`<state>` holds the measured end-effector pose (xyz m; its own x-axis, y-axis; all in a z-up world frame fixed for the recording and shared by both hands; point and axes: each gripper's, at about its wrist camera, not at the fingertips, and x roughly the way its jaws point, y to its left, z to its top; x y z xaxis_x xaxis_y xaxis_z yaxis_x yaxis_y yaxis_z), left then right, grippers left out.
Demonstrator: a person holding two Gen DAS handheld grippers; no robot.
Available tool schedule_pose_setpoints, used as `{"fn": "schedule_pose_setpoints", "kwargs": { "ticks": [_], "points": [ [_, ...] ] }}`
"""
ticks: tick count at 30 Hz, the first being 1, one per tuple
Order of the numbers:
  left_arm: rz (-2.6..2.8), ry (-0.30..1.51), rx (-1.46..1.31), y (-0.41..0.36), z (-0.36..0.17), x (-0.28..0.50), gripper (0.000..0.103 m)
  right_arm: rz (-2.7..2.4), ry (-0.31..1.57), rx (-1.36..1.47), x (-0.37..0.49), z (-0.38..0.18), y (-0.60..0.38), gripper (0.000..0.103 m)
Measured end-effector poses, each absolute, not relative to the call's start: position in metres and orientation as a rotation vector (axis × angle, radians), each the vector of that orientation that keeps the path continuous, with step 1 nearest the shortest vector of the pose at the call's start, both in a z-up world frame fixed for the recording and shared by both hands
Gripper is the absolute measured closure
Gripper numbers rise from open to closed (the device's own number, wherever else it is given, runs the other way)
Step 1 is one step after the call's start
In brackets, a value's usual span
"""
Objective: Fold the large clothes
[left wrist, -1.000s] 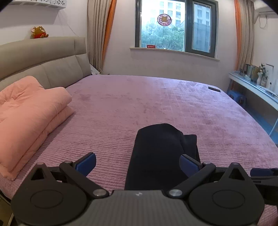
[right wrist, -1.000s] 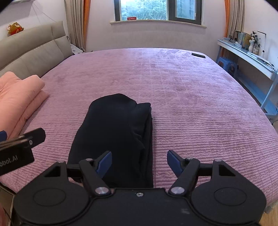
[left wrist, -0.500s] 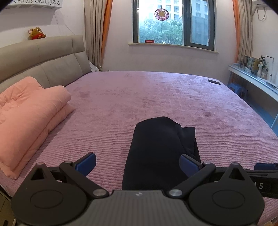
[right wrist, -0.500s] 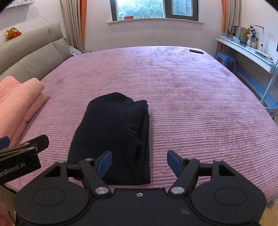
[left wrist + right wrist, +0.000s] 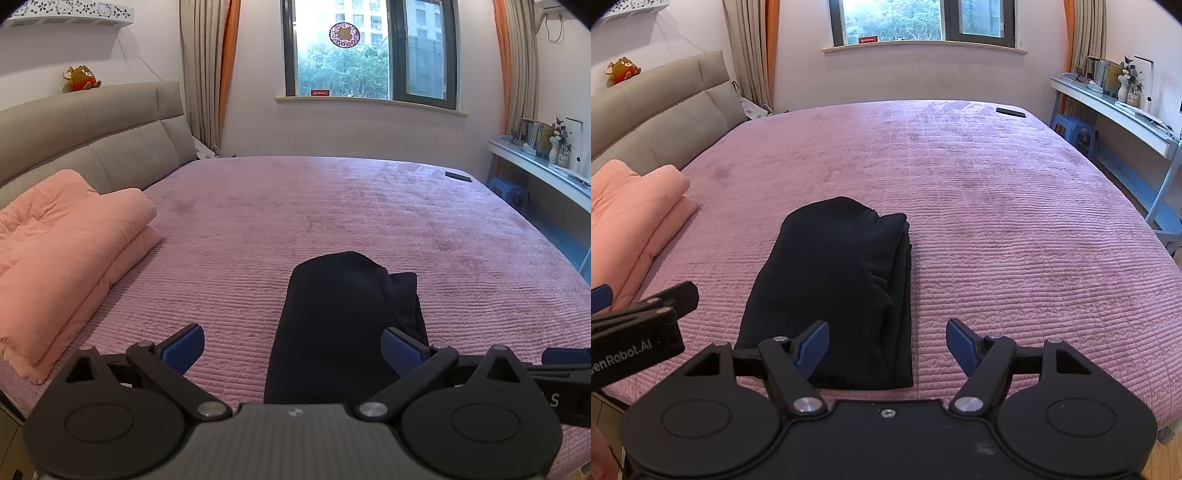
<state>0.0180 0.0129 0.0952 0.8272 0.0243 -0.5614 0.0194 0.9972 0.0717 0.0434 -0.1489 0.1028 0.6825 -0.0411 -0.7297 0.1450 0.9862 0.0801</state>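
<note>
Dark garment (image 5: 834, 291): folded into a long narrow bundle, lying flat on the pink bedspread (image 5: 997, 221) close to the near edge of the bed, within easy reach of both my tools; I judge the folding largely done.
Pink quilt (image 5: 62, 258): far left, folded and stacked against the grey headboard (image 5: 92, 140), likely parked there to leave the middle free for folding; its left part is cut off by the frame.
Left gripper (image 5: 291, 341): my fingers spread wide, nothing between the pads, held above the near end of the garment and apart from it; I read this as a hands-off pause.
Right gripper (image 5: 886, 345): fingers likewise spread, gripping nothing, poised over the garment's right near corner.
Small dark object (image 5: 1010, 112): flat, at the far right corner of the bed; too small to tell what it is.
Shelf desk (image 5: 1115, 110): right wall, with books and a vase, out of the working area.
Hidden: the garment's near edge, behind my gripper bodies in the left view; how many layers it holds I cannot tell, nor what kind of garment it is.
</note>
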Motion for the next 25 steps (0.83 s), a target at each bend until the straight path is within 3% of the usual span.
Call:
{"fn": "schedule_pose_setpoints", "kwargs": {
  "ticks": [25],
  "points": [
    [0.006,0.581,0.132,0.0157,0.0937,0.0098,0.0,-0.082,0.814,0.125,0.0348,0.1034,-0.145,0.02]
  ]
}}
